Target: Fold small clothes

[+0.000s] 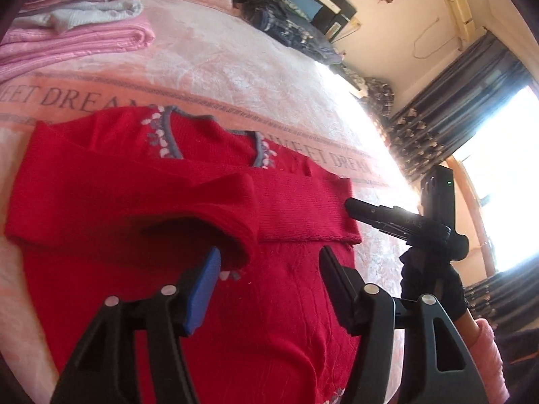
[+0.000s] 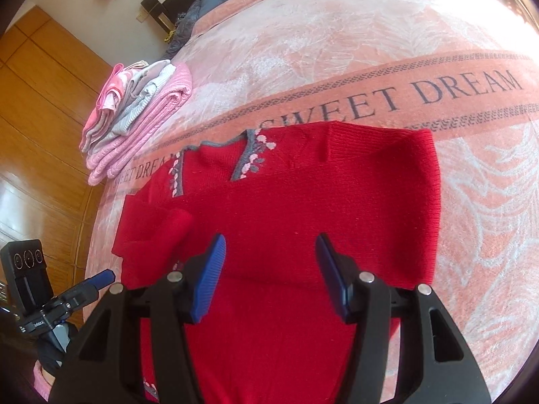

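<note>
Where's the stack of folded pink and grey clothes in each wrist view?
Left wrist: stack of folded pink and grey clothes sits top left, beyond the red knitted sweater.
Right wrist: same stack is left of centre, at the bed's edge by the wooden wardrobe.
Shared landmark: the "SWEET DREAM" lettering band on the blanket.
</note>
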A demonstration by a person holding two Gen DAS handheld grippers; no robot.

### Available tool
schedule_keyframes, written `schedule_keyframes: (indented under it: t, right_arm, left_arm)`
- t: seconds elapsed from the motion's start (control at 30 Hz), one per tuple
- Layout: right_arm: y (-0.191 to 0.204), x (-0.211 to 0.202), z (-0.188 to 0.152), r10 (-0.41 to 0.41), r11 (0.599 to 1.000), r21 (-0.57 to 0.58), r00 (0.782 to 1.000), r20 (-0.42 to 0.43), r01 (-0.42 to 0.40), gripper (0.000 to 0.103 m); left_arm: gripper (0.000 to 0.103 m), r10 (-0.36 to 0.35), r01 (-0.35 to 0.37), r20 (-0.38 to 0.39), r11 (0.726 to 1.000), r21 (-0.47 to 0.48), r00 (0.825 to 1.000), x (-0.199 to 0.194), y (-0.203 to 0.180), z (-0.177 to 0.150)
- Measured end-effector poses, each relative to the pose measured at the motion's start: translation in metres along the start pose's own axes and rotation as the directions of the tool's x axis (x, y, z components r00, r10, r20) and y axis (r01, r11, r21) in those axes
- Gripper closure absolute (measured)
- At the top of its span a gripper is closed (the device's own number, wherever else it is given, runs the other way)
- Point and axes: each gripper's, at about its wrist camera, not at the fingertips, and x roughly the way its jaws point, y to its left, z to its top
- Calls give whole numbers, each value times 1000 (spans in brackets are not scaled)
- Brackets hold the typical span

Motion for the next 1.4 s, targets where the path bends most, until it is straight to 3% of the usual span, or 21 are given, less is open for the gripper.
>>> schedule_keyframes:
  t: [0.07,0.13,0.23,0.33,0.43,0.5,0.53,0.6,0.67,0.77,0.83,0.93,1.07,1.2,1.27,1.4]
  right_arm:
    - [23,11,0,19,999,-27,999,-34,-20,47]
    - [48,27,-2,38,998,-52,995,-91,-43,46]
    - [78,50,-10,30,994,-95,988,-153,-45,47]
    - [85,76,-18,-50,996,-87,975,-218,32,47]
    - [74,98,-23,11,1000,7,969,-246,-10,50]
    - [77,101,-21,11,1000,-15,973,-231,-15,52]
    - [80,101,-20,2,999,-43,975,-222,-12,56]
    - [85,100,-16,18,997,-65,977,-212,-32,78]
    - [86,102,-14,26,998,-49,977,-212,-38,79]
    - [90,103,-11,8,997,-76,980,-200,-23,90]
    - [87,99,-6,37,998,-49,982,-186,-46,97]
    - [90,78,7,76,995,-63,990,-120,-84,97]
    - [85,56,24,-13,996,-93,1000,-16,12,97]
    - [70,70,20,-73,994,-84,995,-64,68,78]
    - [74,68,17,-109,987,-120,994,-30,104,78]
    - [104,65,14,-22,975,-222,999,-35,14,78]
  left_arm:
    - [34,3,-9,-58,995,-95,998,-3,19,-7]
    - [35,-3,-2,-34,989,-149,999,-8,36,-15]
    - [35,87,-81,40,989,-128,995,-16,56,-11]
    - [35,136,-121,127,986,-117,983,-21,78,-4]
    - [35,158,-138,174,983,-124,972,-18,99,1]
    - [35,169,-145,191,981,-131,967,-14,109,4]
    - [35,174,-148,203,980,-134,964,-14,114,5]
    - [35,184,-157,226,979,-133,957,-14,120,9]
    - [35,197,-170,245,977,-129,949,-15,123,10]
    - [35,191,-161,250,978,-133,949,-15,127,10]
    - [35,187,-155,265,978,-140,946,-18,130,9]
    - [35,185,-149,282,978,-144,941,-20,132,9]
    - [35,190,-151,277,976,-156,942,-17,136,8]
    - [34,198,-165,214,973,-160,957,0,141,4]
    - [34,194,-158,209,972,-173,958,3,144,3]
    - [34,201,-162,246,972,-170,948,-4,143,6]
